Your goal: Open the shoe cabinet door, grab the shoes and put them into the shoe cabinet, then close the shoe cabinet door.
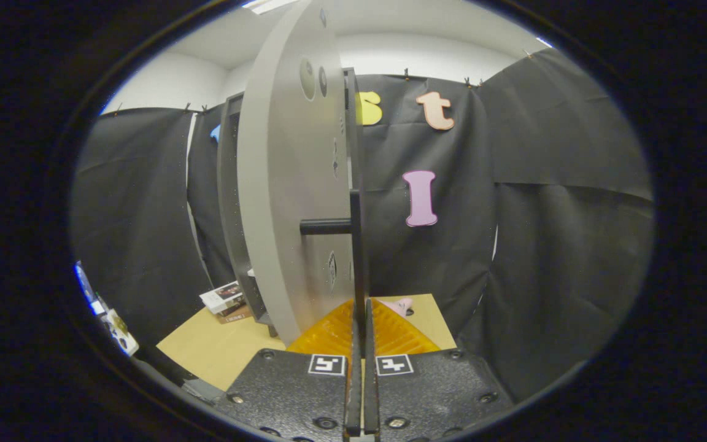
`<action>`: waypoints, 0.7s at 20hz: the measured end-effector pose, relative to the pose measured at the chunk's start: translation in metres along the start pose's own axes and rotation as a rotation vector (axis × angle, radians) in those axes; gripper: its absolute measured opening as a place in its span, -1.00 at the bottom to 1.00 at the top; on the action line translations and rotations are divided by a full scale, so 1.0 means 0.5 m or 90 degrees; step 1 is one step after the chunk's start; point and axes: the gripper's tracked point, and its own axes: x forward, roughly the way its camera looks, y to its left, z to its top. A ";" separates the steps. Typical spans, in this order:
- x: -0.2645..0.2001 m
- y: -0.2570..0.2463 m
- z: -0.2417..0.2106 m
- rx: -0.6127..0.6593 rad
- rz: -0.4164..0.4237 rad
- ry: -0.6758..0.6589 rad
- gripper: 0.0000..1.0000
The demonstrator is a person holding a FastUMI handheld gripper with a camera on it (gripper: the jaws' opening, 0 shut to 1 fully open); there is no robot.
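I see a tan table carrying the grey shoe cabinet; small boxes stacked beside its base; a pink shoe lying beyond my gripper's closed fingers.

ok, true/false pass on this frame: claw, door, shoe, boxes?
1. The claw is wide open. False: its fingers are almost together, closed on the thin black handle.
2. The grey cabinet door is seen nearly edge-on. True.
3. A pink shoe lies on the table beyond the fingers. True.
4. The small boxes sit on top of the shoe cabinet. False: they lie on the table beside its base.
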 end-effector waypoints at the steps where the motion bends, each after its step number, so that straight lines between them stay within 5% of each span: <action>1: -0.003 -0.008 0.003 0.002 -0.006 -0.008 -0.75; 2: -0.012 -0.021 -0.002 0.002 -0.014 -0.010 -0.62; 5: -0.063 -0.038 -0.018 0.002 -0.029 -0.012 0.43; 7: -0.106 -0.058 -0.028 -0.008 -0.062 -0.017 0.75; 9: -0.142 -0.053 -0.035 -0.012 -0.084 -0.030 0.93; 14: -0.167 0.010 -0.113 -0.017 -0.125 -0.041 0.98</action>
